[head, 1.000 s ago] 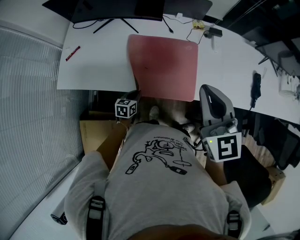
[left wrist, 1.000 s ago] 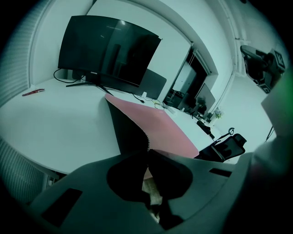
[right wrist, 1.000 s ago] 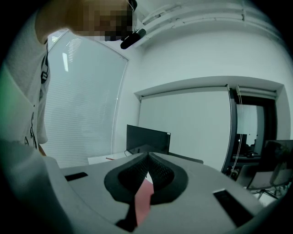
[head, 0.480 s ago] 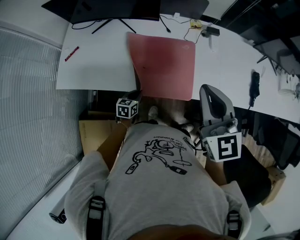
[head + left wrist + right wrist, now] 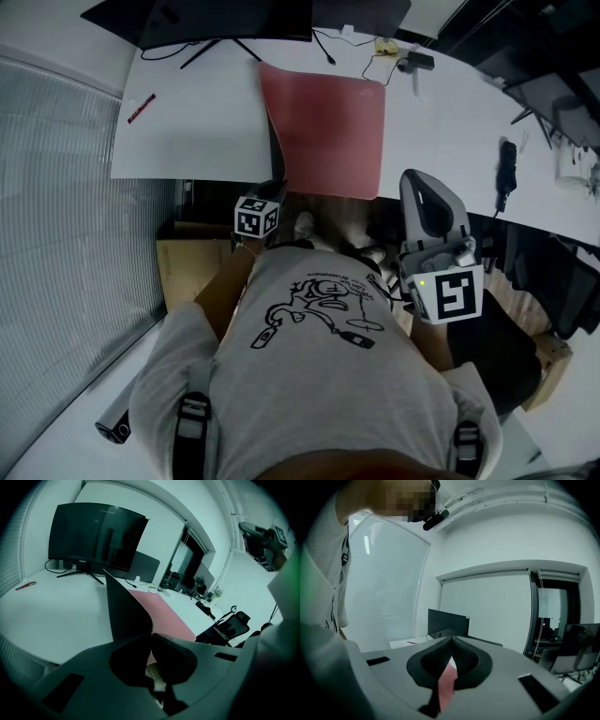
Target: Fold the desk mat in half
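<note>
The red desk mat lies on the white desk, its near edge hanging over the desk's front. My left gripper is shut on the mat's near left corner. In the left gripper view the mat's dark underside stands up from that gripper, and the red face lies beyond it. My right gripper is held up by the mat's near right corner. Its jaws meet at the tips, and a strip of the red mat shows in the gap below them.
A black monitor stands at the desk's back, and a red pen lies far left. Cables and small parts sit behind the mat. A black object lies on the right. A cardboard box is on the floor.
The mat's left edge has risen and swung a little to the right, so the mat looks narrower. The right gripper has stayed where it was.
</note>
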The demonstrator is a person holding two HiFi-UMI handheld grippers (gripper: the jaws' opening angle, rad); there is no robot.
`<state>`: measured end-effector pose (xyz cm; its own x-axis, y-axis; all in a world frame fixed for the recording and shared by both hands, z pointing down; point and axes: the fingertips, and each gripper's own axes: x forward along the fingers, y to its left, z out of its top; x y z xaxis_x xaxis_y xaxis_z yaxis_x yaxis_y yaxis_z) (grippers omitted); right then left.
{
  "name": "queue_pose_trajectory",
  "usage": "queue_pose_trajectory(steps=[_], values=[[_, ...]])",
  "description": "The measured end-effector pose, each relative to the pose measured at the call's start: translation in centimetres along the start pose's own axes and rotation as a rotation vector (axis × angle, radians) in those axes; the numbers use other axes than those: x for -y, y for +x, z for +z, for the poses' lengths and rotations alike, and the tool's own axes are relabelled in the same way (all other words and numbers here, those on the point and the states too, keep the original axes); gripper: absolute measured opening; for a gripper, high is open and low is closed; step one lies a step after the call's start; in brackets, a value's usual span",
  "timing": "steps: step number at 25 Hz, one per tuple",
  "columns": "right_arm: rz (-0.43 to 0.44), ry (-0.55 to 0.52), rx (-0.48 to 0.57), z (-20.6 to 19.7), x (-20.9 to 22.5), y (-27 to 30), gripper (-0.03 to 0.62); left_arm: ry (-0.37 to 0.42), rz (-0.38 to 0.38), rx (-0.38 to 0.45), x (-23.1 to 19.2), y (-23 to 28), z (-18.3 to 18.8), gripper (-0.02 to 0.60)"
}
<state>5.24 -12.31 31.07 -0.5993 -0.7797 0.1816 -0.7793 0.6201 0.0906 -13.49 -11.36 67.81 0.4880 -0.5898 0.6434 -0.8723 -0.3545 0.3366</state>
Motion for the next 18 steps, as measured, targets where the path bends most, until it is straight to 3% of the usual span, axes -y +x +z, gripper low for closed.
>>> queue_pose_trajectory(steps=[18], values=[[-0.002, -0.001, 0.004, -0.3, 3.0, -2.4, 0.006, 0.042, -0.014, -0.015, 4.1, 1.6, 0.6, 0.031]])
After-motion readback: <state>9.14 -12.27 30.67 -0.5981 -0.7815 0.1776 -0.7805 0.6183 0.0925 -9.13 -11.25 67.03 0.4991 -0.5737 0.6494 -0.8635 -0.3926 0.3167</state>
